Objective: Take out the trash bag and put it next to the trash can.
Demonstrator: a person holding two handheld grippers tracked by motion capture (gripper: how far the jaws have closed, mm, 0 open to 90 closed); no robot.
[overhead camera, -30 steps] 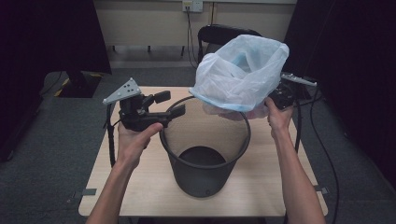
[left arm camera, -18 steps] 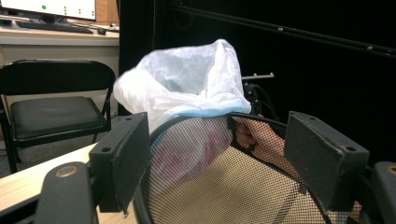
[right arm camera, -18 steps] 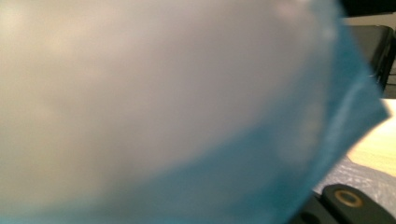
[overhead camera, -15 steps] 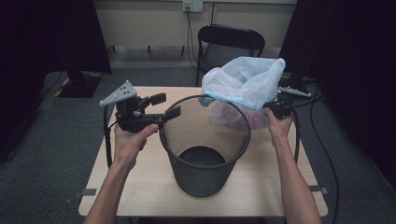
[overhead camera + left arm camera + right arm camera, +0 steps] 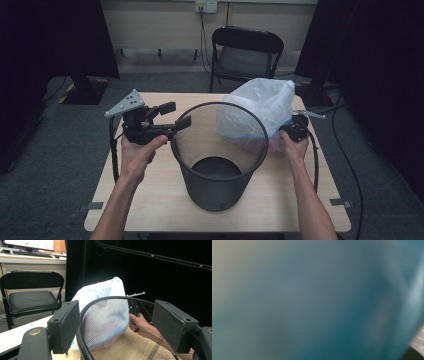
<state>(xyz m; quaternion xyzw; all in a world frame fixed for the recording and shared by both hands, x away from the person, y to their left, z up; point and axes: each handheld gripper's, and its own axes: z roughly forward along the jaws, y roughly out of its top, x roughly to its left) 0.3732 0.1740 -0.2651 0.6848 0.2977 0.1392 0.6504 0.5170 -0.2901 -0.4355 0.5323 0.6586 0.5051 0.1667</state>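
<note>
The left gripper (image 5: 172,115) was held level in the left hand (image 5: 140,150), jaws spread apart. The right gripper (image 5: 295,127) was gripped by the right hand (image 5: 295,147), its jaws hidden.

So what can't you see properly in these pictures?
- Right gripper: in the high view the bag hides its jaws, so open or shut is unclear.
- Right gripper view: all blue-green blur, probably bag plastic against the lens.
- Inside the bag: cloudy plastic hides it in the high and left gripper views.
- Bin far side, left gripper view: mesh blurs what lies behind it.
</note>
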